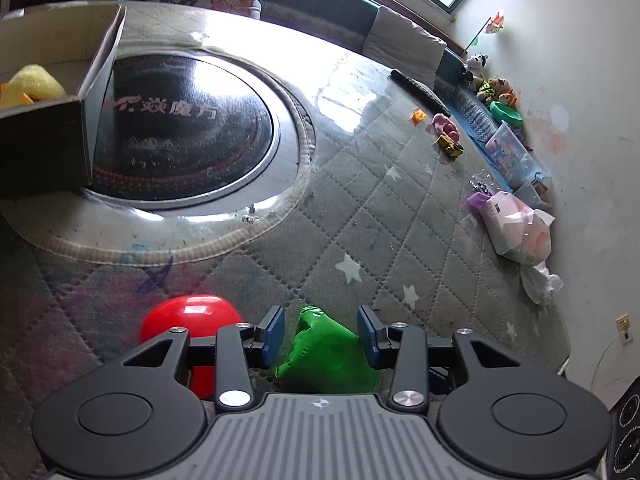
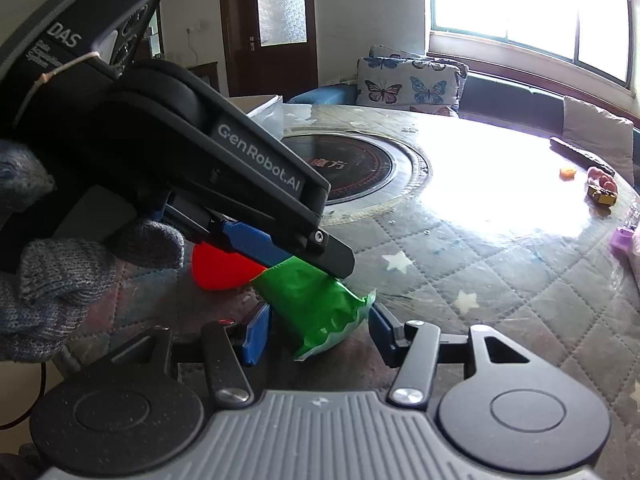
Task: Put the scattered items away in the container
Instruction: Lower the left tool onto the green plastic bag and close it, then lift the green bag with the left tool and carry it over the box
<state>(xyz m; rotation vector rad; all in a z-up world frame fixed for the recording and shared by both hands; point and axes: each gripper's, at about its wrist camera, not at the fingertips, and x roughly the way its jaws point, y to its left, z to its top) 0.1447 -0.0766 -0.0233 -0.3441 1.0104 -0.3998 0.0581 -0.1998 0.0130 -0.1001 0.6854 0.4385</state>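
- The left hand-held gripper sits low over the quilted table, its blue fingers spread apart on either side of a green pouch. In the left wrist view there are gaps on both sides of the pouch, so the jaws are open around it and not pressing on it.
- In the right wrist view the left hand-held gripper comes in from 10 o'clock, held by a hand in a grey knitted glove, and its dark finger lies over the top of the green pouch.
- The right hand-held gripper is open too. Its blue fingers stand either side of the lower end of the pouch; whether they touch it cannot be told.
- A red ball lies just beside the pouch at its 9 o'clock in the left wrist view, partly hidden by the gripper body.
- The cardboard box stands at 10 o'clock in the left wrist view, well apart from the pouch, on the edge of a dark round plate set in the table. A yellow plush toy lies inside the box.
- At 2 o'clock, near the far edge of the table, lie a small orange piece, a pink toy and a yellow toy vehicle.
- At 3 o'clock sits a pink and white packet.
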